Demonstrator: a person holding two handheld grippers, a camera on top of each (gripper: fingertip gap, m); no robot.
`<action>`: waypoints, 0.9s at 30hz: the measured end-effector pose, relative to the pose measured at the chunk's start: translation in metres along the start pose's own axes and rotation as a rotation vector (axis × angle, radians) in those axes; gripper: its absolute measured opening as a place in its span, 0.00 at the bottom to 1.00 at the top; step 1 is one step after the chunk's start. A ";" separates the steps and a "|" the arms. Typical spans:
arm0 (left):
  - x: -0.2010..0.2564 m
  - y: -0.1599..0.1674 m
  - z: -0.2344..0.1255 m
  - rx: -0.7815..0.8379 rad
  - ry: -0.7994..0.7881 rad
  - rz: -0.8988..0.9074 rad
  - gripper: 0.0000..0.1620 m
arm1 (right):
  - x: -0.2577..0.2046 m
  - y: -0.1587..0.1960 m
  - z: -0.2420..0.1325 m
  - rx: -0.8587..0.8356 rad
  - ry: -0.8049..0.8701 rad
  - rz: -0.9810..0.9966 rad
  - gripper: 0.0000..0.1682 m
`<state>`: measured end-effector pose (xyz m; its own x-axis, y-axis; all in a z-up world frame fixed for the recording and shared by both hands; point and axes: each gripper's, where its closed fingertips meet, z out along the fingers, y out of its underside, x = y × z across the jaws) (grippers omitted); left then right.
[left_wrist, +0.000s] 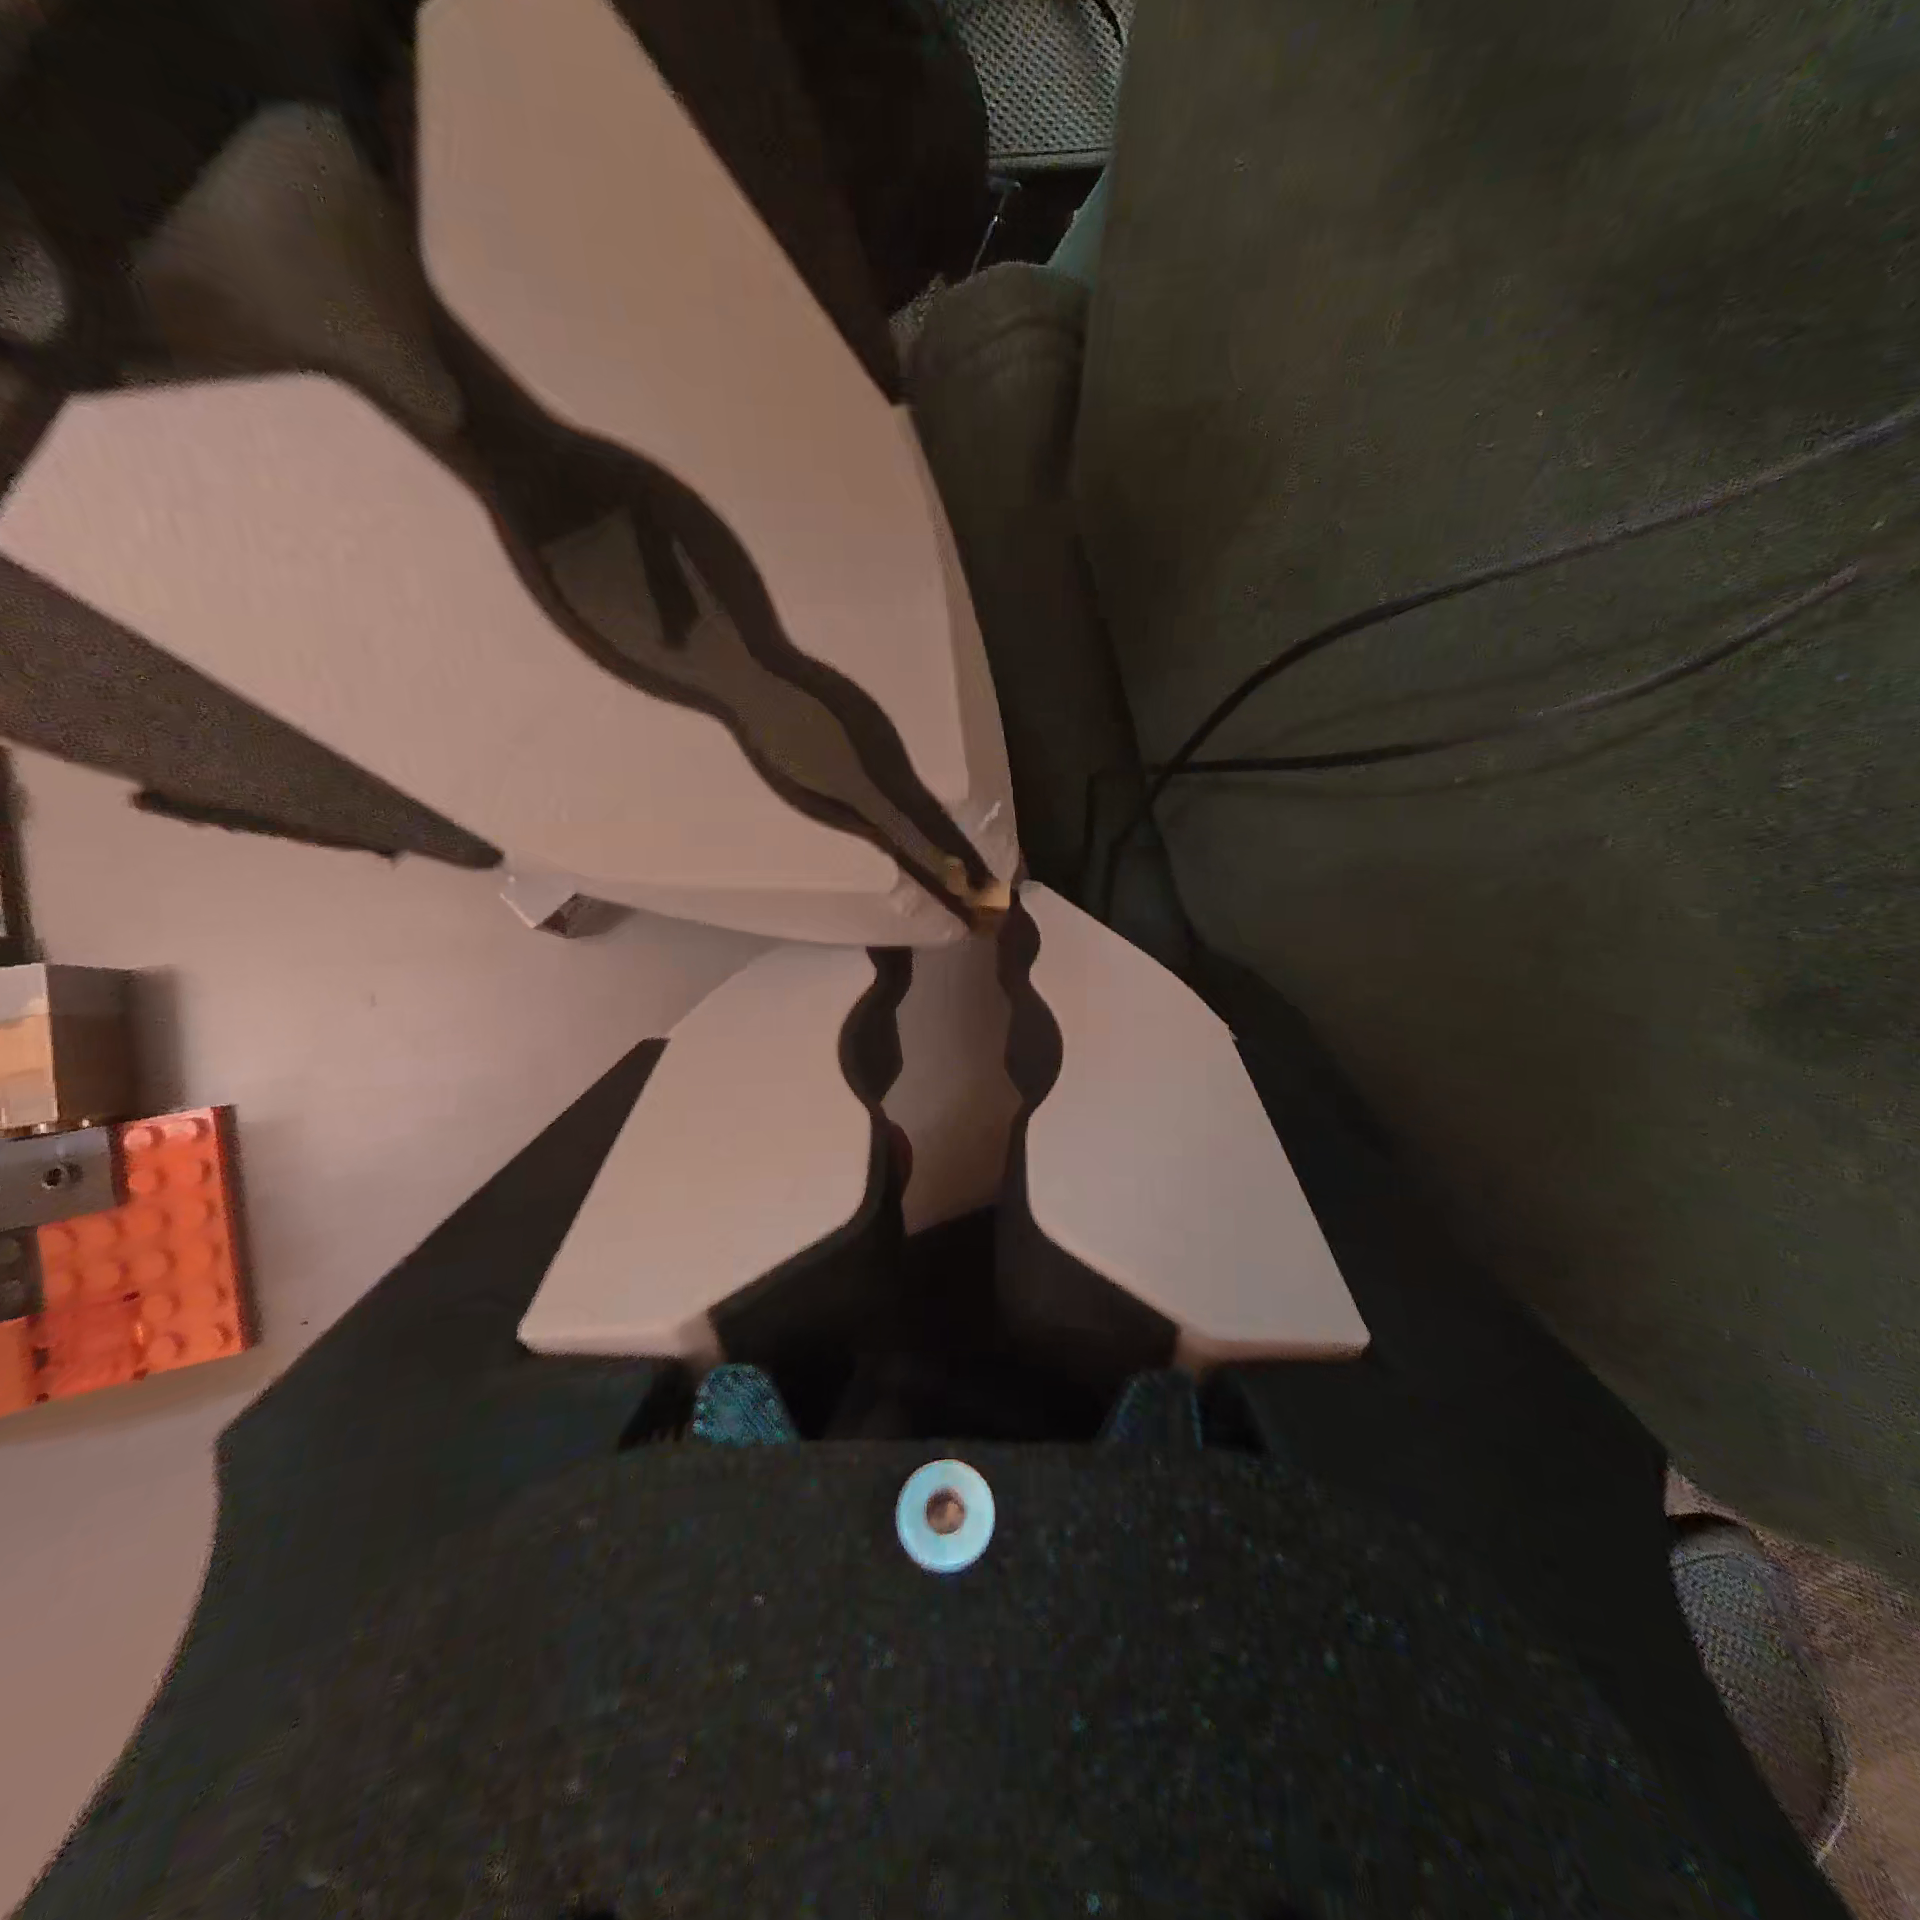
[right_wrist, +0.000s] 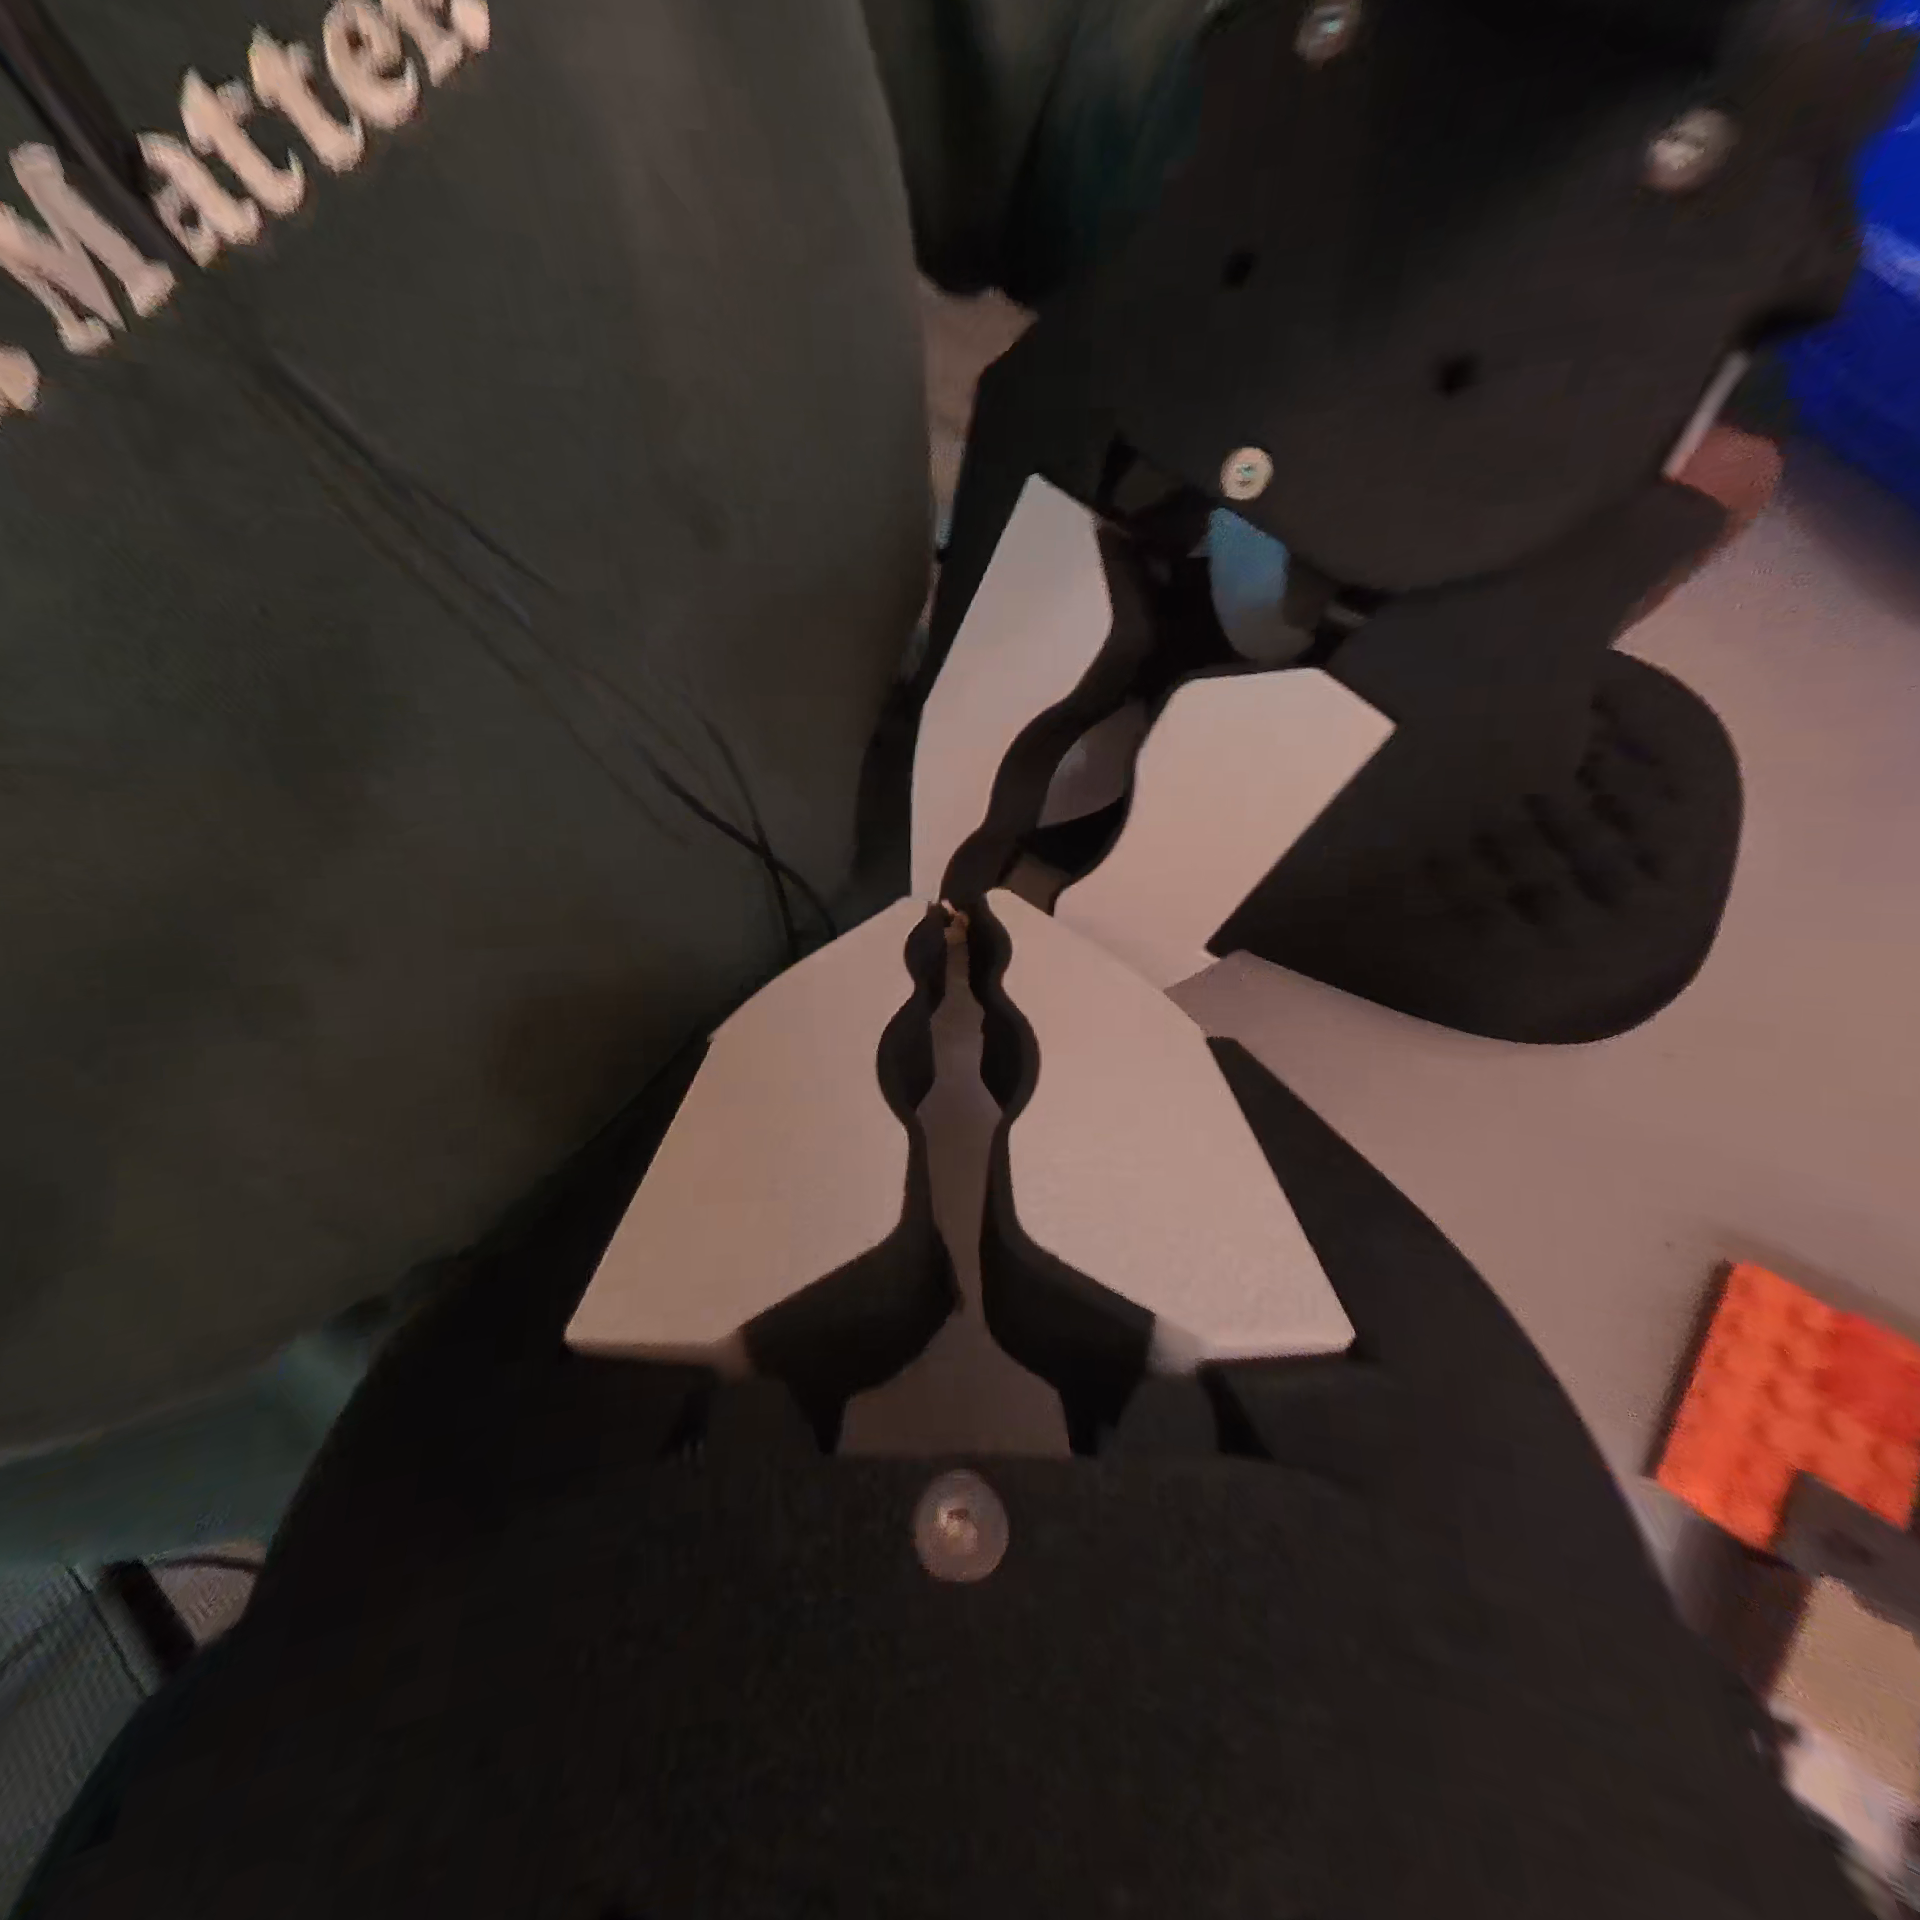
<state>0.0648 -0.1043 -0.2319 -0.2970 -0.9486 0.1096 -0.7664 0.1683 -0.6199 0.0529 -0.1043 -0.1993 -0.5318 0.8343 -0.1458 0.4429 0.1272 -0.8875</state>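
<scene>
Both grippers meet tip to tip over the desk (right_wrist: 1558, 1143): right gripper (right_wrist: 954, 920) fingers pinch a tiny tan piece (right_wrist: 951, 916), left gripper (left_wrist: 961, 951) fingers narrow, touching it.

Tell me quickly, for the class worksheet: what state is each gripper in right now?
Left gripper: slightly open, tips beside the small tan piece, no clear grip on it.
Right gripper: shut on the small tan piece.

Pale lettering across the dark green garment (right_wrist: 436, 644), its words left unquoted.
</scene>
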 end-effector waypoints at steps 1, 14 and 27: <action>-0.001 0.002 0.000 -0.016 -0.007 0.010 0.11 | 0.001 0.001 0.001 0.021 -0.008 0.031 0.02; -0.024 -0.028 -0.043 0.333 -0.115 -0.083 0.11 | 0.018 -0.039 -0.038 0.277 0.298 0.053 0.02; -0.023 -0.094 -0.108 1.117 -0.059 -0.247 0.11 | 0.005 -0.097 -0.087 0.801 0.489 -0.092 0.02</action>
<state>0.0828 -0.0692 -0.0922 -0.1587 -0.9386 0.3063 0.1424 -0.3287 -0.9336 0.0703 -0.0658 -0.0755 -0.0973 0.9950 -0.0214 -0.3110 -0.0508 -0.9491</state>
